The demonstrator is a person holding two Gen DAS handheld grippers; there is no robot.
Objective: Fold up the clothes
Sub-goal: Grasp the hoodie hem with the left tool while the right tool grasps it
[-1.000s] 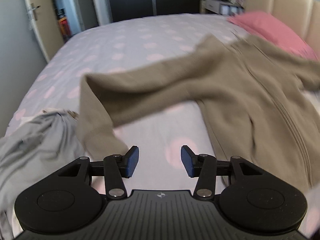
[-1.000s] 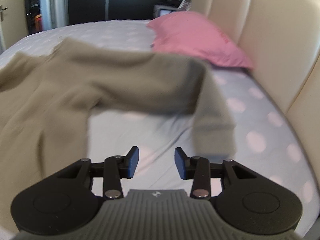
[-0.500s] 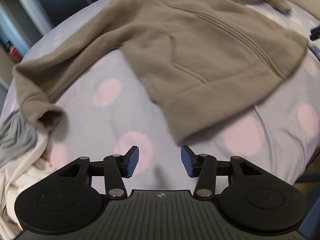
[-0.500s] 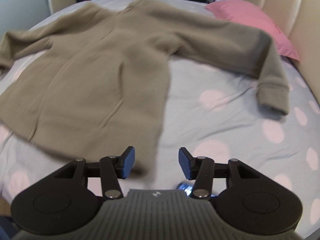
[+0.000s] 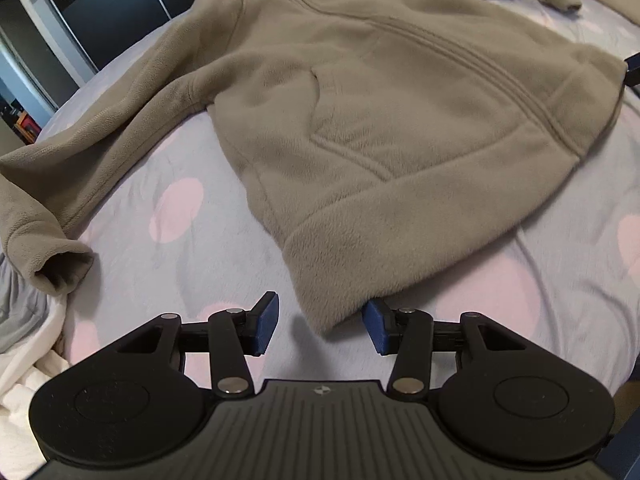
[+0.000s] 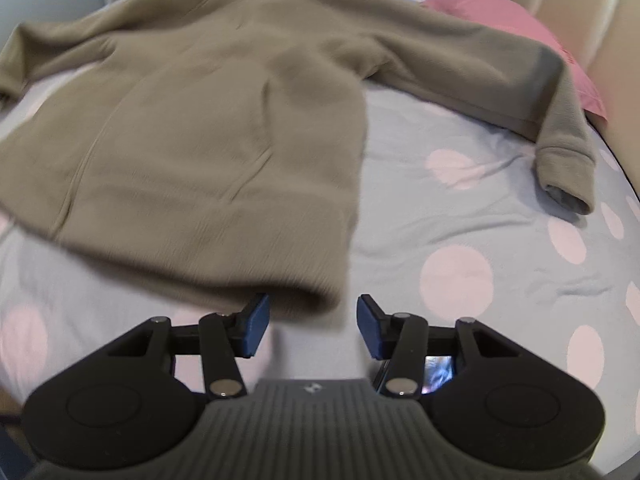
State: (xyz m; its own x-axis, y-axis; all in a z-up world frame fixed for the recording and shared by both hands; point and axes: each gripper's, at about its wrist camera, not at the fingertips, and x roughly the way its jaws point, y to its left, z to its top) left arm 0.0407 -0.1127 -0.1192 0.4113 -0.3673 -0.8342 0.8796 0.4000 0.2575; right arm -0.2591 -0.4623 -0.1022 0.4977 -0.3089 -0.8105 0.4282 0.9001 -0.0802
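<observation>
Fleece hem fills the foreground of both wrist views. In the left view, the left gripper [image 5: 320, 328] sits low over the bed [image 5: 192, 248], jaws parted, and the near corner of the tan fleece jacket [image 5: 392, 128] hangs between the blue pads; the right-hand pad is just under the hem edge, but the pads do not pinch it (whether that pad grazes the cloth cannot be told). In the right view, the right gripper [image 6: 312, 328] is also apart at the jaws and closing slightly, with the jacket's other hem corner [image 6: 208, 168] just ahead of and above the gap, a little blurred and not clamped.

Farther out, the jacket lies face up and spread flat on the spotted grey-and-pink bedcover, zip line running up the middle and a slanted pocket on the front. One sleeve stretches left to a cuff near a heap of grey and white clothes [image 5: 24, 320] at the bed edge. The other sleeve reaches toward the pink pillow [image 6: 520, 32] by the cream padded headboard [image 6: 592, 20], its cuff resting on the cover.
</observation>
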